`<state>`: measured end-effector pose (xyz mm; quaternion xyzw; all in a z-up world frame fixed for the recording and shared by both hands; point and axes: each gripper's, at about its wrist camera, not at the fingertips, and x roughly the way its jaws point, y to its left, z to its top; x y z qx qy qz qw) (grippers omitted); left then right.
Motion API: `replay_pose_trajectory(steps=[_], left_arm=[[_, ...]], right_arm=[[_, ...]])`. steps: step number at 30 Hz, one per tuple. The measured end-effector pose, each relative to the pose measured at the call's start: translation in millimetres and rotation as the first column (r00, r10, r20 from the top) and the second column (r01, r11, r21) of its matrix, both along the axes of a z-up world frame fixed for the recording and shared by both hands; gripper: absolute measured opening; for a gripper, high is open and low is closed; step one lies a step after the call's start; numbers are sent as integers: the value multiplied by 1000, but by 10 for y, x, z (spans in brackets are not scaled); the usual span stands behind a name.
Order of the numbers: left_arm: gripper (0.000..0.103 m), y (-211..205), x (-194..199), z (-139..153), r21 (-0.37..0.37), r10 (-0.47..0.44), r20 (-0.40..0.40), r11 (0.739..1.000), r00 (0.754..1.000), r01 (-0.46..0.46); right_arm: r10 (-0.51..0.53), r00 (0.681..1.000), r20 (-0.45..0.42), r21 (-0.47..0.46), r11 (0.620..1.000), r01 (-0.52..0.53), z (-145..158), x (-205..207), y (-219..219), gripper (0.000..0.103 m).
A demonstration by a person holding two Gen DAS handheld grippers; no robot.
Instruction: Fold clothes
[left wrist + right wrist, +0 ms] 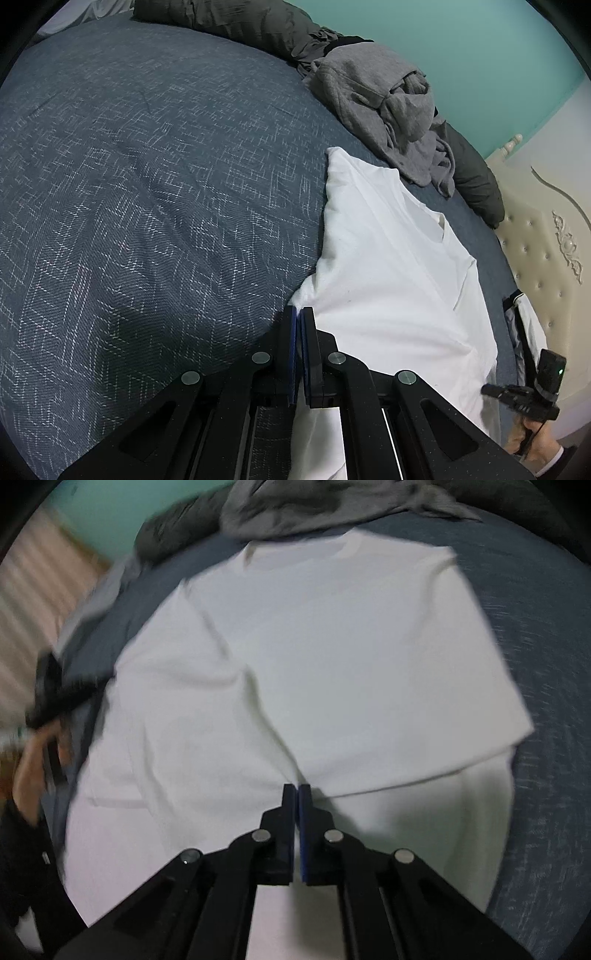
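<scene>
A white T-shirt (388, 280) lies spread on the blue bedspread (147, 184). In the right wrist view its collar points away and one side is folded over the body (351, 657). My left gripper (298, 310) is shut, with the shirt's edge bunched at its tips. My right gripper (297, 788) is shut too, and creases in the cloth run into its tips. A hand holds that right gripper (485, 389) at the shirt's far edge in the left wrist view. The left gripper (92, 686) shows only as a blur at the left of the right wrist view.
A heap of grey clothes (388, 110) and a dark quilt (240, 22) lie beyond the shirt. A cream tufted headboard (546, 258) bounds the bed on one side, under a teal wall. A white and dark garment (521, 325) lies at that edge.
</scene>
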<state>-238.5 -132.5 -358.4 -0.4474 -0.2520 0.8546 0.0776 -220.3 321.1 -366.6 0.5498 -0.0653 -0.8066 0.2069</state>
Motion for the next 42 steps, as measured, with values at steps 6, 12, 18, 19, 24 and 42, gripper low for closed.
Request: replay_pose_trajectory(steps=[6,12,18,19,24,42], left_arm=[[3,1,-6,-4,0,-2,3,1000,1000,2],[3,-11,-9,-11,5,-1,5,1000,1000,1],[3,1,-1,-1,0,1,5,1000,1000,-1],[3,-1,1,-4,-1,1,5,1000,1000,-1],[4,-8,2,-11,-2,6,6,1000,1000,-6],[4,-170,189,73,-28,38,-4,999,999,-38]], right_arm=[[-74,997,13,-33,997,75,-9,81,182,2],[-148,989,28,-65,987,149,-17,163,364,28],[-174,984,47,-58,983,176,-72,465,564,29],[-179,983,51,-59,982,182,-86,501,590,25],[-217,975,56,-75,972,221,-122,631,746,2],[-206,978,43,22,979,205,-78,612,419,4]])
